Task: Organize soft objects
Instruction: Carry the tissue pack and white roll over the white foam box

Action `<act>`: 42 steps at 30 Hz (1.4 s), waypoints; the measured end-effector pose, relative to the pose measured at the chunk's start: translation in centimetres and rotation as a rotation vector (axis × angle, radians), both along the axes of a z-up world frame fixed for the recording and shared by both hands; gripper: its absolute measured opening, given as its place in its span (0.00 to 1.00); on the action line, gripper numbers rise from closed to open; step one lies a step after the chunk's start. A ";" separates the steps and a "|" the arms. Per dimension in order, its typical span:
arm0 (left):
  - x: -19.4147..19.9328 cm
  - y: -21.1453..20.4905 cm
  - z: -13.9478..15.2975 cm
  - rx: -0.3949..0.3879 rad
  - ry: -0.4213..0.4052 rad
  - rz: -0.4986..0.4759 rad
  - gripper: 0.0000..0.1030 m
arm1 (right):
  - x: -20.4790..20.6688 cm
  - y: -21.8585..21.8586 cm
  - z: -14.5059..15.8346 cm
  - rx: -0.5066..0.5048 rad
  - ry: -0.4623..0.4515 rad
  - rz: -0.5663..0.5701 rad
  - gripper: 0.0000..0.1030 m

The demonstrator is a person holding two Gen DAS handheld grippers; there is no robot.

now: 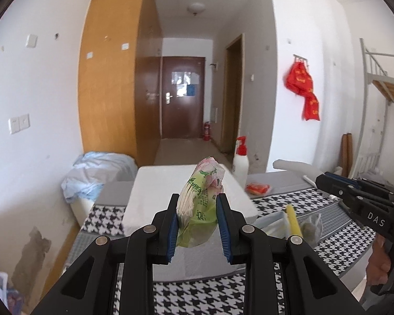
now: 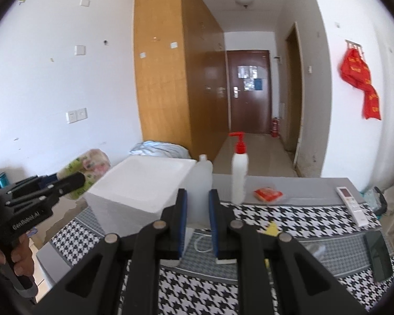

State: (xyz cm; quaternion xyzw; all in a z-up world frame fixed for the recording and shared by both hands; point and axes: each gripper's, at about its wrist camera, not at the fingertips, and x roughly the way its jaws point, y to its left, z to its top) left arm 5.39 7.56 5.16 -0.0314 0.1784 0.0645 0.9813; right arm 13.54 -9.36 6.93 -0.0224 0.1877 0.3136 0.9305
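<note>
My left gripper (image 1: 197,202) is shut on a green and pink flowered tissue pack (image 1: 201,197) and holds it in the air before the white foam box (image 1: 155,183). From the right wrist view the same pack (image 2: 92,168) hangs left of the foam box (image 2: 144,181), in the left gripper (image 2: 73,181). My right gripper (image 2: 198,199) is shut on a clear plastic bottle (image 2: 201,183), held upright over the houndstooth table (image 2: 289,218). In the left wrist view the right gripper (image 1: 325,181) reaches in from the right; the bottle is hidden there.
A white pump bottle (image 2: 239,173) with a red top and a red packet (image 2: 268,193) stand on the table behind. A remote (image 2: 353,204) and a dark phone (image 2: 378,254) lie at the right. A yellow item (image 1: 294,220) and crumpled blue cloth (image 1: 92,173) also show.
</note>
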 end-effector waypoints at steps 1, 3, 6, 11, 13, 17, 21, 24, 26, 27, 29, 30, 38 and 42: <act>-0.2 0.1 0.0 -0.003 -0.002 0.007 0.28 | -0.1 0.3 0.0 0.001 0.001 0.012 0.19; -0.8 0.4 -0.1 0.001 -0.005 0.026 0.28 | -0.3 0.9 0.0 -0.001 -0.001 0.035 0.19; -1.1 1.0 -0.1 0.006 -0.007 0.043 0.28 | -0.4 1.7 0.1 0.000 -0.002 0.057 0.19; -1.7 2.1 0.0 0.019 -0.029 0.070 0.28 | 0.0 3.4 0.1 -0.007 -0.007 0.071 0.19; -1.8 2.6 0.0 0.020 -0.030 0.083 0.28 | 0.1 4.0 0.2 -0.009 -0.008 0.078 0.19; -1.9 3.8 -0.2 0.013 -0.033 0.108 0.28 | 0.6 5.1 0.3 -0.015 -0.011 0.092 0.19; -2.0 4.6 -0.4 0.011 -0.031 0.124 0.28 | 1.0 6.3 0.2 -0.024 -0.007 0.105 0.19; -2.0 5.0 -0.6 0.012 -0.028 0.137 0.28 | 1.2 7.2 0.2 -0.025 -0.002 0.117 0.19; -2.0 5.4 -0.7 0.013 -0.026 0.151 0.28 | 1.3 7.8 0.2 -0.030 0.001 0.123 0.19; -2.0 5.5 -0.8 0.013 -0.024 0.155 0.28 | 1.4 8.2 0.2 -0.034 0.002 0.127 0.19; -2.0 5.8 -0.9 0.012 -0.018 0.162 0.28 | 1.6 8.6 0.1 -0.041 0.000 0.130 0.19; -2.0 6.0 -1.0 0.010 -0.017 0.166 0.28 | 1.8 9.0 0.0 -0.046 0.001 0.131 0.19; -2.0 6.9 -1.6 -0.002 -0.006 0.177 0.28 | 2.7 10.6 -0.2 -0.061 0.023 0.131 0.19; -1.8 7.3 -1.8 -0.004 0.007 0.187 0.28 | 3.3 11.6 -0.2 -0.068 0.038 0.135 0.19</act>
